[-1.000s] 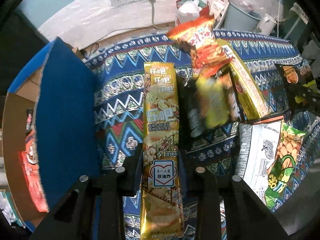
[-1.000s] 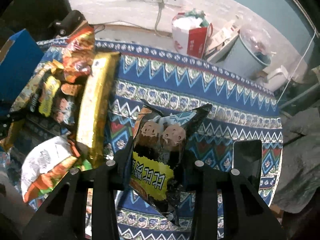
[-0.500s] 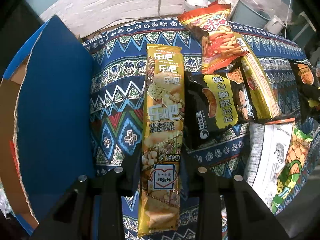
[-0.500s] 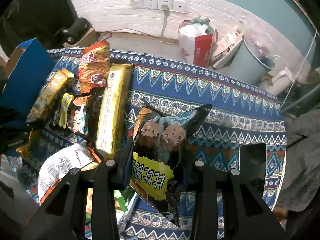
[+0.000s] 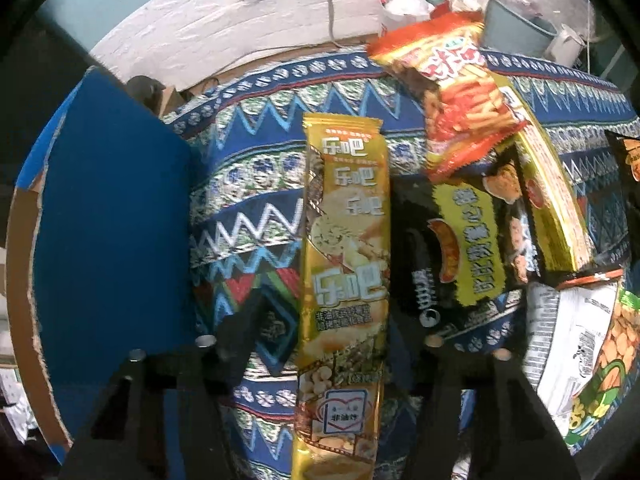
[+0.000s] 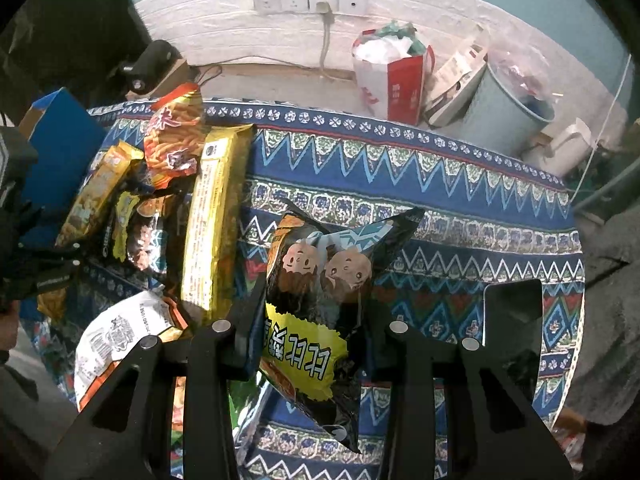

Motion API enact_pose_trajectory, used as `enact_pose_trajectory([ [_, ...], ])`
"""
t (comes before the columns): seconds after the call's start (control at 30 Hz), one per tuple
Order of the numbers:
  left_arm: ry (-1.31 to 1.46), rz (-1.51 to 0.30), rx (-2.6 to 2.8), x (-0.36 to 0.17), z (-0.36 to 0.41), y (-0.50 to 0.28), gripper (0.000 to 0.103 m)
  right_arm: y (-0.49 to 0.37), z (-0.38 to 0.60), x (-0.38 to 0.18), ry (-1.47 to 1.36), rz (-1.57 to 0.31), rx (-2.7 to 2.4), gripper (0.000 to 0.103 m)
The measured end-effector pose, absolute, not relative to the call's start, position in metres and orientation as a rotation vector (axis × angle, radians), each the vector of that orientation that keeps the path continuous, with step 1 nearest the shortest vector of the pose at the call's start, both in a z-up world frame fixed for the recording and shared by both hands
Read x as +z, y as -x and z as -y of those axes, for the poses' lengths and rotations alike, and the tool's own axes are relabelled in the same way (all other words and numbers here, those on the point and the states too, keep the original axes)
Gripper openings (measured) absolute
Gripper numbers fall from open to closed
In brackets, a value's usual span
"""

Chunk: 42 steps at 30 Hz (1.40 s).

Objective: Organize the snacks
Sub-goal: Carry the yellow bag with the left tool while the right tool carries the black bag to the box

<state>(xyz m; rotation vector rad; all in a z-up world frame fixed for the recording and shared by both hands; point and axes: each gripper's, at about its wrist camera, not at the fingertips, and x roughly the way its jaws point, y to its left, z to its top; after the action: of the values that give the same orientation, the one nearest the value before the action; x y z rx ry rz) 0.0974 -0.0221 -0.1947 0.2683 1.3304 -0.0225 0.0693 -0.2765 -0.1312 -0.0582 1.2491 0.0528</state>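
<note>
A long gold snack pack [image 5: 344,240] lies lengthwise on the patterned cloth [image 5: 248,184], between the fingers of my left gripper [image 5: 324,320]. Its jaws are opening, and cloth shows between the left finger and the pack, so the pads do not press it. In the right wrist view the same gold pack [image 6: 96,196] lies at the far left beside the blue box [image 6: 60,136]. My right gripper [image 6: 316,304] is shut on a black snack bag [image 6: 320,272] with two cartoon faces and a yellow label, held above the cloth.
The blue cardboard box [image 5: 112,220] stands open left of the gold pack. To its right lie an orange-red stick-snack bag [image 5: 460,92], a black-and-yellow bag [image 5: 460,248], a long yellow pack [image 5: 556,208] and a white-green peanut bag [image 5: 580,340]. A dark phone [image 6: 512,320] lies at right.
The left gripper's jaws have spread away from the gold pack, which now rests on the cloth nearer the blue box. The right gripper keeps its hold on the black bag.
</note>
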Motion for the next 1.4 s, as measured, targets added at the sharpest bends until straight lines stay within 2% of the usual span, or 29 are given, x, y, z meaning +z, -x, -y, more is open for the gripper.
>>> enact_pose_trajectory([
  [0.03,-0.264,-1.326,-0.020,-0.193,0.018,-0.098,0.045,-0.070,0.276,-0.131,0.057,-1.250,0.055,0.036],
  [0.07,-0.261,-1.322,-0.012,-0.191,0.011,-0.099,0.035,-0.071,0.275,-0.131,0.056,-1.250,0.058,0.036],
  [0.1,-0.257,-1.317,-0.003,-0.189,0.002,-0.097,0.031,-0.072,0.274,-0.131,0.057,-1.249,0.061,0.036],
  [0.8,-0.136,-1.206,-0.079,-0.119,-0.019,-0.066,0.030,-0.074,0.223,-0.089,0.097,-1.164,0.130,0.036],
  [1.4,-0.137,-1.062,-0.075,-0.052,-0.041,-0.037,0.030,-0.071,0.155,-0.045,0.129,-1.073,0.238,0.036],
])
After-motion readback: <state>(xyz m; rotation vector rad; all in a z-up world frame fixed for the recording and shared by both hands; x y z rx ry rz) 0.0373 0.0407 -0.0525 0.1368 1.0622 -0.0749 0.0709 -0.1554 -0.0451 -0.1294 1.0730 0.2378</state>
